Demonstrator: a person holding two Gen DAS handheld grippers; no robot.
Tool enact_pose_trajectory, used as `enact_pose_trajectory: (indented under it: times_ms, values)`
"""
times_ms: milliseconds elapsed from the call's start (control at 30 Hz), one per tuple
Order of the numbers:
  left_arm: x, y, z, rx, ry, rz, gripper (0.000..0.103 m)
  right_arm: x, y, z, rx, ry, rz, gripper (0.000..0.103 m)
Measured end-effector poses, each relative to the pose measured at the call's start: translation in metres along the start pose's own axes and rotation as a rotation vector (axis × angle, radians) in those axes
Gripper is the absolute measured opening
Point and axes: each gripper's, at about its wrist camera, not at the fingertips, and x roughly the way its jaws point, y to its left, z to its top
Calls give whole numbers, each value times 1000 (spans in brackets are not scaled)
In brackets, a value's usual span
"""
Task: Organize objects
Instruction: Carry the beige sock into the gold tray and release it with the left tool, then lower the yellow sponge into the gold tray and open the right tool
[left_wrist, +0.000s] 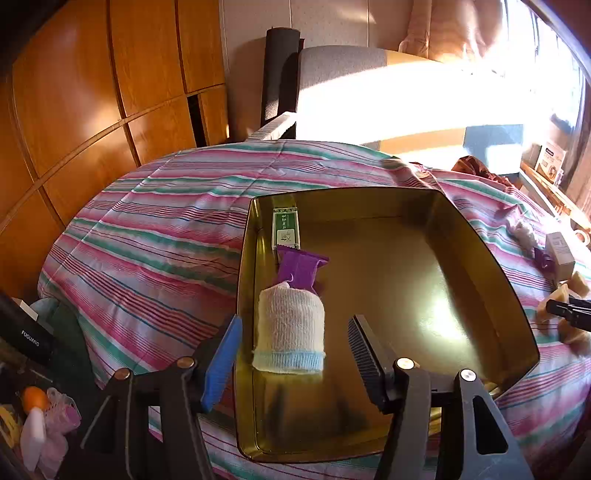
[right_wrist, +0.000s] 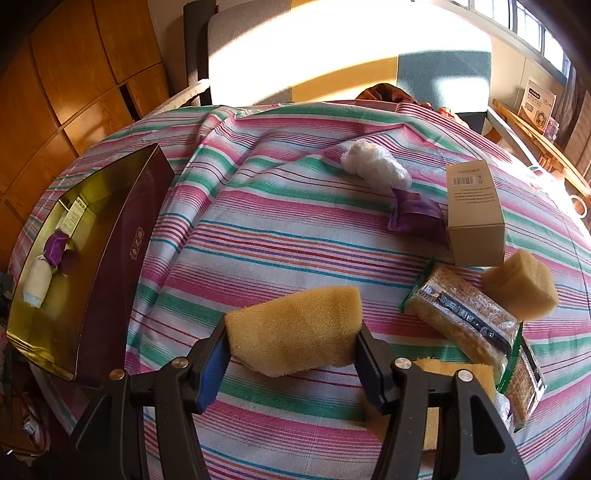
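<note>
"FUGUANG" in white — on a black box (left_wrist: 27, 338); other labels too small to read.

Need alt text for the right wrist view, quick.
Right gripper shut on a yellow sponge above a striped cloth. To the right lie another sponge, a snack pack and a box; a tin sits left.

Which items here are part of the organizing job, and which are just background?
Job:
gold tin
rolled towel, purple packet, green box in the tin
sponge in right gripper
left gripper, open
loose sponge, snack pack, tan box

Background:
wooden cabinets
chair
</note>
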Motion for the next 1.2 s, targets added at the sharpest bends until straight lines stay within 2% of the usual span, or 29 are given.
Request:
enact_pose_trajectory:
  times_ms: [100, 200, 367, 500, 767, 933, 1100, 1200]
  values:
    - [-11, 0, -1, -5, -22, -9, 61, -11, 2, 2, 27, -32, 8, 62]
    - [-20, 1, -1, -5, -44, -12, 62, -27, 14, 3, 49, -72, 54, 62]
    - [-27, 5, -1, -19, -63, -13, 62, -46, 63, 7, -9, -114, 139, 62]
    - [-30, 11, -3, -33, -64, -11, 62, -51, 111, 12, -83, -115, 223, 62]
    - [-31, 33, -10, -89, -62, 5, 63, -32, 206, 10, -238, -43, 352, 62]
    - [-30, 60, -16, -148, -56, 40, 64, -12, 255, -2, -315, 27, 390, 62]
    - [-28, 84, -22, -201, -48, 71, 64, 8, 300, -16, -378, 68, 382, 63]
    - [-30, 94, -24, -224, -51, 84, 64, 16, 319, -23, -404, 91, 397, 67]
